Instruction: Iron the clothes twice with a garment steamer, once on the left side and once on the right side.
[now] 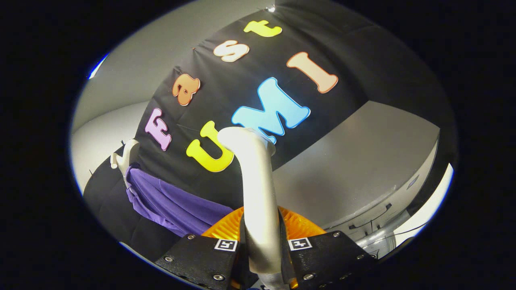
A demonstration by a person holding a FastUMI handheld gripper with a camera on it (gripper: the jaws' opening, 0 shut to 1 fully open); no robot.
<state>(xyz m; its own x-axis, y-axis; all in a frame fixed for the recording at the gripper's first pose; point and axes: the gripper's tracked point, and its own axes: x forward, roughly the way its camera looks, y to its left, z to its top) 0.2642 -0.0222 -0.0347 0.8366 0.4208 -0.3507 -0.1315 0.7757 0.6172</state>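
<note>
A white garment steamer (256,189) stands up between my fingers, its handle clamped from both sides and its bent head at the top. My gripper (262,245) is shut on that handle. A purple garment (169,201) hangs on a white hanger (125,157) to the left of the steamer, against the black cloth wall. The steamer head is apart from the garment, well to its right. The view is tilted.
The black cloth wall (242,80) lies beyond the steamer. A grey panel (363,169) stands to the right of it, with a pale ledge and dark cables (371,221) below. An orange ribbed part (298,225) sits just behind the fingers.
</note>
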